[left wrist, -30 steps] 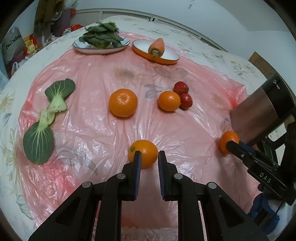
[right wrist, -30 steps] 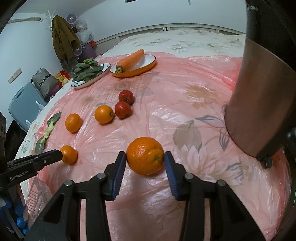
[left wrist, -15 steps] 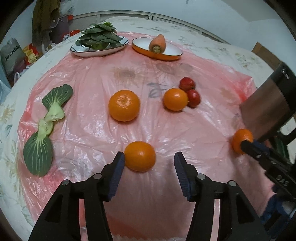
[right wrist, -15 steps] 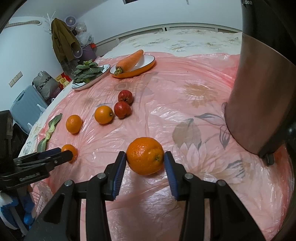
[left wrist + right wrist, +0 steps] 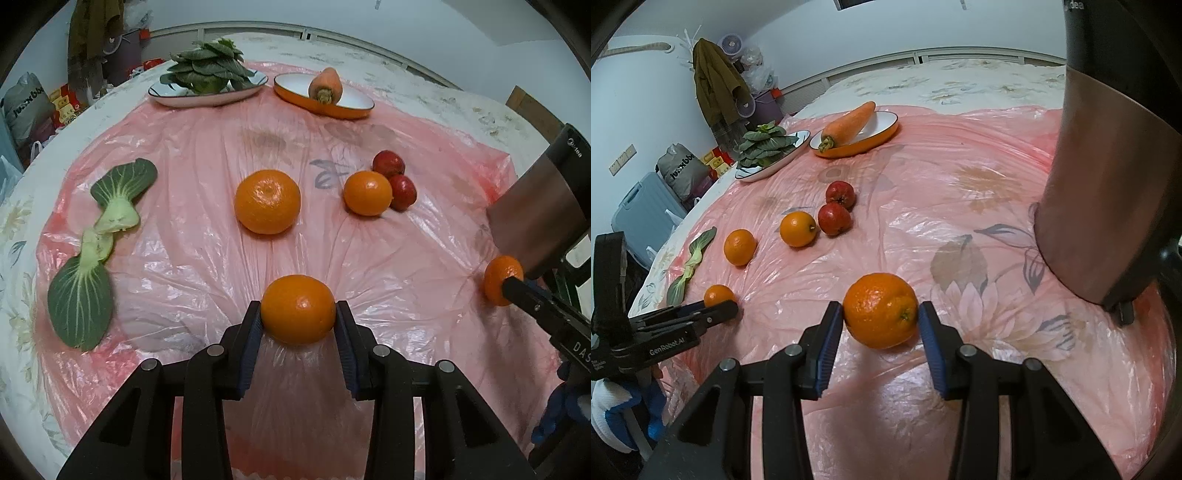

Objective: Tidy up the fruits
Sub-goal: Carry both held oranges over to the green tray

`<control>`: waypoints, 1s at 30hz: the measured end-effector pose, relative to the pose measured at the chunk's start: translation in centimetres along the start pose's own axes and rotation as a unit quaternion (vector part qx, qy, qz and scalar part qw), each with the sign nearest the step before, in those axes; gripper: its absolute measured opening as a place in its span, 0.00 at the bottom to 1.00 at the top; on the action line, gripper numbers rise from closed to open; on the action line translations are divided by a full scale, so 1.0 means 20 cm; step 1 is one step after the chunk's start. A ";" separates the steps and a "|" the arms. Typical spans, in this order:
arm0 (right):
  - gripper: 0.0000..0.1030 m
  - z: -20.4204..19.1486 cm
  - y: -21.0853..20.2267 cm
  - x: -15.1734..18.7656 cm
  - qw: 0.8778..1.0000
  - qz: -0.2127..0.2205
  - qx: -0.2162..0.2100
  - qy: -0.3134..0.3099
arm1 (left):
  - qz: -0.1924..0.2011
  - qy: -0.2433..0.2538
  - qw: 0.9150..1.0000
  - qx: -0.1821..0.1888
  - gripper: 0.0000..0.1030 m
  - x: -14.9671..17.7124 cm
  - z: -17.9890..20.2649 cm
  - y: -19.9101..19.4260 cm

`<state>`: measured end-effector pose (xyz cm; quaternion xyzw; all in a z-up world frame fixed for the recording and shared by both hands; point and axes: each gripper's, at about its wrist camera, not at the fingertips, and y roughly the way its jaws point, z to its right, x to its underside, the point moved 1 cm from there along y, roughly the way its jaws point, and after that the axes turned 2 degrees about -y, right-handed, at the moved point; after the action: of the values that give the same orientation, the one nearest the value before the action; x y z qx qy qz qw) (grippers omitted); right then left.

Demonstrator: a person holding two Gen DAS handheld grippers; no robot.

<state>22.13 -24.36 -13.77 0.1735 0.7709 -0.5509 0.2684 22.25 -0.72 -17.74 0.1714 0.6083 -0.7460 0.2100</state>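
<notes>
Oranges sat loose on the pink plastic sheet [image 5: 207, 155], and each gripper had one: the left gripper [image 5: 298, 322] had just been closing, its jaws now clamped on a smooth orange [image 5: 297, 309] at the near edge, while the right gripper [image 5: 881, 320] had its jaws pressed on a bumpy orange [image 5: 880, 309] close to the metal canister [image 5: 1108, 177]. Both fruits looked low to the sheet, likely gripped at their widest part so they would not roll. One more orange [image 5: 267, 201], a smaller orange [image 5: 367, 192] and two red fruits [image 5: 388, 164] lay clustered mid-sheet, probably the gathering spot, apart from the carrot dish [image 5: 354, 107] and greens plate [image 5: 166, 99].
</notes>
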 end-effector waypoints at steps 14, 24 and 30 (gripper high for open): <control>0.61 0.02 -0.16 0.10 1.000 0.008 0.003 0.012 | 0.001 0.008 1.000 0.025 0.33 0.10 0.08 -0.14; 0.61 0.11 -0.40 0.25 0.999 0.020 0.019 0.029 | 0.007 0.027 0.999 0.040 0.33 0.17 0.23 -0.30; 0.61 0.18 -0.57 0.34 0.998 0.034 0.030 0.043 | 0.009 0.047 0.997 0.054 0.33 0.22 0.36 -0.38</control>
<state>11.21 -31.69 -10.15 0.2312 0.7585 -0.5562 0.2489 14.54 -6.96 -12.13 0.2229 0.5745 -0.7670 0.1788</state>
